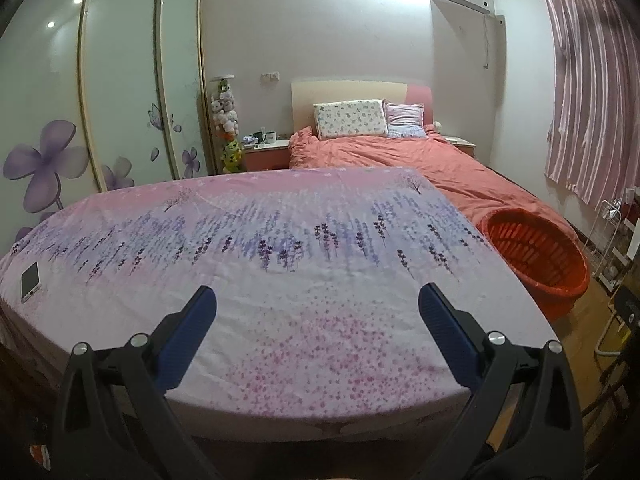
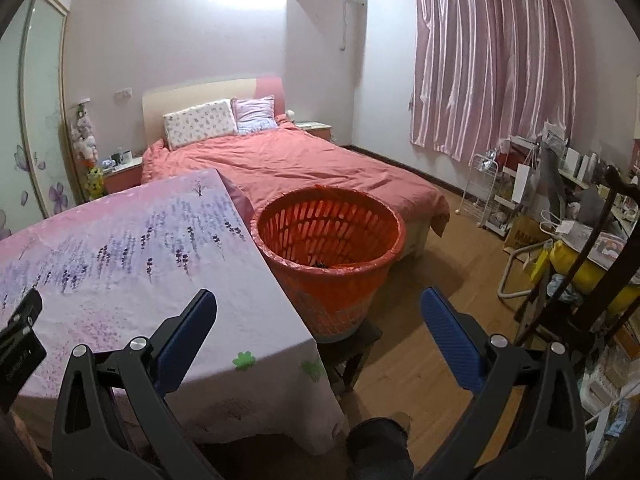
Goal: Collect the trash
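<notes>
The left tool (image 1: 317, 304) hangs above the counter (image 1: 280, 272), its blue-padded fingers (image 1: 192, 332) spread wide with nothing between them. The counter is covered by a pink and lilac cloth printed with lavender sprigs; its near edge is cut off by the tool's black arms. A phone (image 1: 30, 281) lies face up near the counter's left edge, well apart from the tool.

The right tool (image 2: 318, 306) is also wide and empty, held past the counter's right corner, over the wooden floor (image 2: 440, 280). Ahead of it stands the orange laundry-style basket (image 2: 328, 236), lined with a thin orange bag, set on a dark stool (image 2: 352, 340) just beside the counter's right edge. Something small and dark lies at the bottom of the basket; what it is cannot be made out. In the left view only part of the basket shows, at the counter's right side.

Beyond are a bed (image 2: 300, 168) with a salmon duvet and two pillows, pink curtains (image 2: 492, 64), and a cluttered rack and shelves at the right, whose contents are too small to tell. No loose trash can be picked out on the counter.
</notes>
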Motion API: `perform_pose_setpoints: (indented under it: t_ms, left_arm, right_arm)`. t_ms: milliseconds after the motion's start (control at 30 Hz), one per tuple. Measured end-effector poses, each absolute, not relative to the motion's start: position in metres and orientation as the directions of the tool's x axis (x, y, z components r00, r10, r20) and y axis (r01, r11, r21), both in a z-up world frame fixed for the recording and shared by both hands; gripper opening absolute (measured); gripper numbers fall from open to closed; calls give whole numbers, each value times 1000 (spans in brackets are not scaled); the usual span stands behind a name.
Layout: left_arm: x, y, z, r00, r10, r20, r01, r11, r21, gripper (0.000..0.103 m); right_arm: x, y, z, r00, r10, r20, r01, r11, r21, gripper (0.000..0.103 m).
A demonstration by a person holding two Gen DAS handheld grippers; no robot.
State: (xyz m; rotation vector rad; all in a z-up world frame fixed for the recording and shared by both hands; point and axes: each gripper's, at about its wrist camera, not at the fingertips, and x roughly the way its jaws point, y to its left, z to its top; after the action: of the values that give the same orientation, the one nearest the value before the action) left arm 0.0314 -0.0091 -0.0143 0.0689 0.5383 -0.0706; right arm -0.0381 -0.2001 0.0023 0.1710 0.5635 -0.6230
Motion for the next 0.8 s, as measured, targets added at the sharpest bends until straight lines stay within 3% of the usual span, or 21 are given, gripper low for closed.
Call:
perform_pose_setpoints:
  t_ms: [800]
  left_arm:
    - [39, -24, -11, 838, -57, -543, 98, 994, 46, 99]
  right_arm:
    - [-30, -201, -3, 637, -482, -602, 611, 791, 13, 101]
